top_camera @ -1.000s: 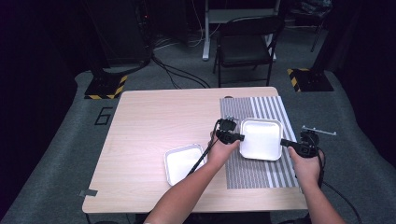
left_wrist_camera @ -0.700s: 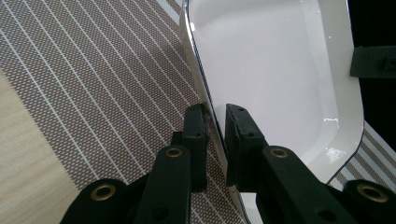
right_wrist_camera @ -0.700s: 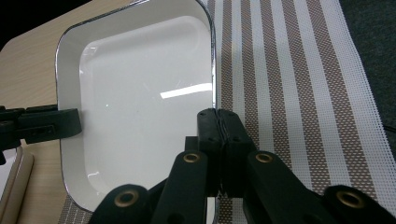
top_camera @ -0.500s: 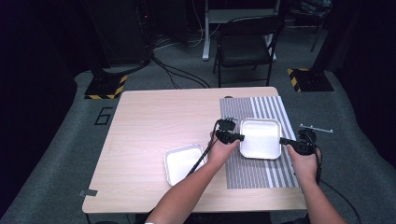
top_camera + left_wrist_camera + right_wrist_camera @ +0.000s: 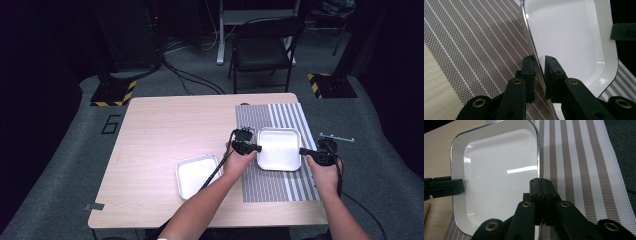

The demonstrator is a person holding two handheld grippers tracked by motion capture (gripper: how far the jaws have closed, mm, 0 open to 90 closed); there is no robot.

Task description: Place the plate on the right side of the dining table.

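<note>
Both tongs, left (image 5: 539, 62) and right (image 5: 541, 185), clamp opposite rims of the glossy square white dish (image 5: 278, 148) over the woven striped mat (image 5: 280, 182).

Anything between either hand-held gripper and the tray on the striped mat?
Nothing visible. The left hand-held gripper pinches one rim of the tray; the right hand-held gripper is shut on the opposite rim.

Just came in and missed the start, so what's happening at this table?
A person is handling a white square tray that sits on a striped placemat, using a gripper in each hand. The left gripper is clamped on one rim of the tray, and the right gripper is shut on the opposite rim. A second white tray lies on the bare wooden table, off the mat, beside the person's left forearm.
</note>
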